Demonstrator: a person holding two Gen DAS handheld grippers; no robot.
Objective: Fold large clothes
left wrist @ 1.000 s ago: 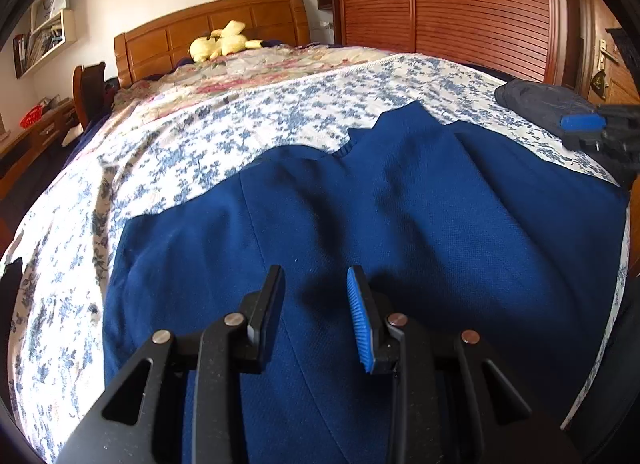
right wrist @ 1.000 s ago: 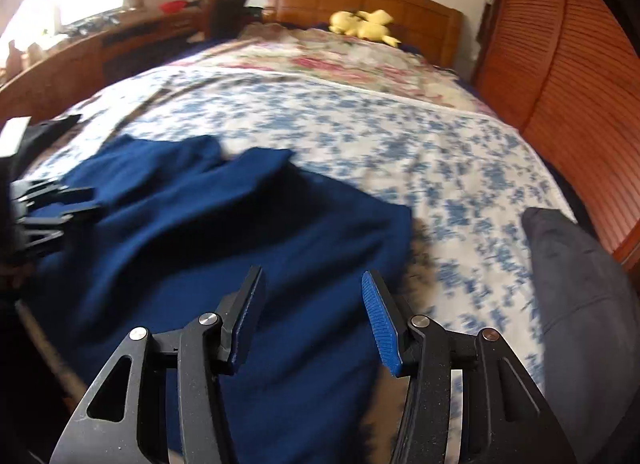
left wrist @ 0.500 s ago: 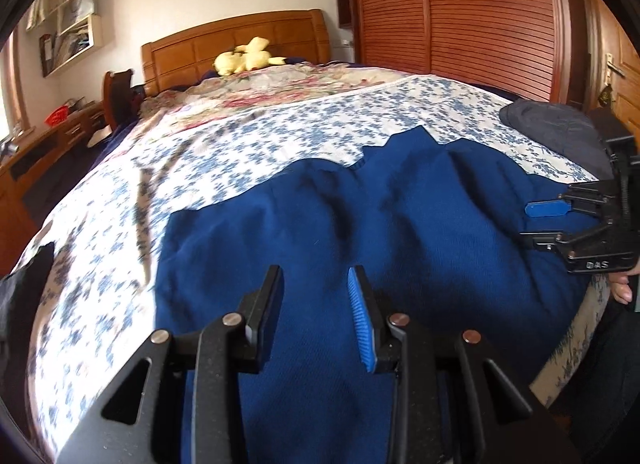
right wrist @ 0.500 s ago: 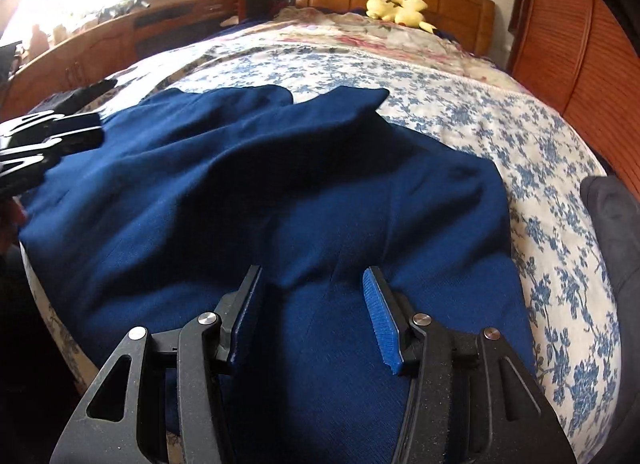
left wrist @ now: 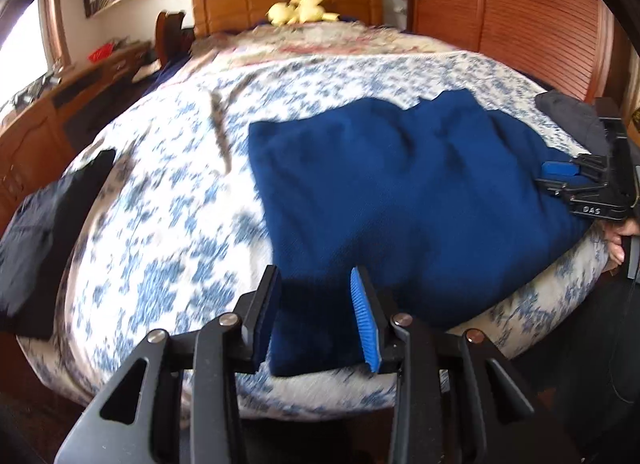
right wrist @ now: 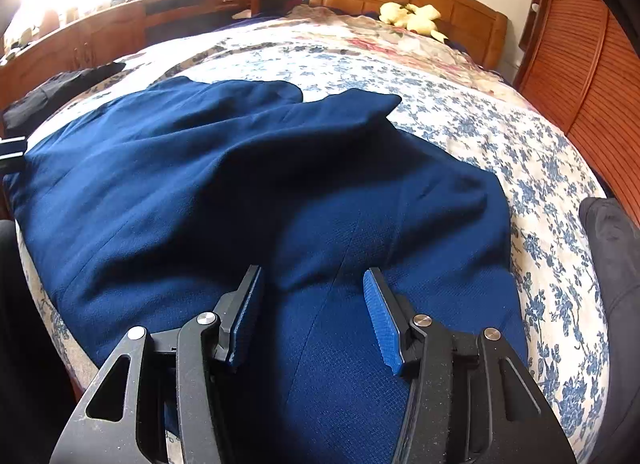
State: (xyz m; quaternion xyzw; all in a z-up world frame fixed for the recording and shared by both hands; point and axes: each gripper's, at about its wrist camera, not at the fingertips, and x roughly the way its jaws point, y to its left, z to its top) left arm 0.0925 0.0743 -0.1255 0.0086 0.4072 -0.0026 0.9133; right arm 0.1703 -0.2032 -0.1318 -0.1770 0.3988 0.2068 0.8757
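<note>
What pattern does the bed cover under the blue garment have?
The bed cover is white with a blue floral print; the right wrist view shows it best.

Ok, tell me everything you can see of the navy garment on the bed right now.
The navy garment is a large dark blue piece of finely textured, knit-looking cloth, spread mostly flat but rumpled with soft ridges, on the blue-flowered bedspread. Its far edge ends in two pointed flaps; faint seam lines run along it. Its near part reaches the foot edge of the bed. The left hand-held gripper stands open over its near left corner, the right hand-held gripper open over its right part; neither grips it.
</note>
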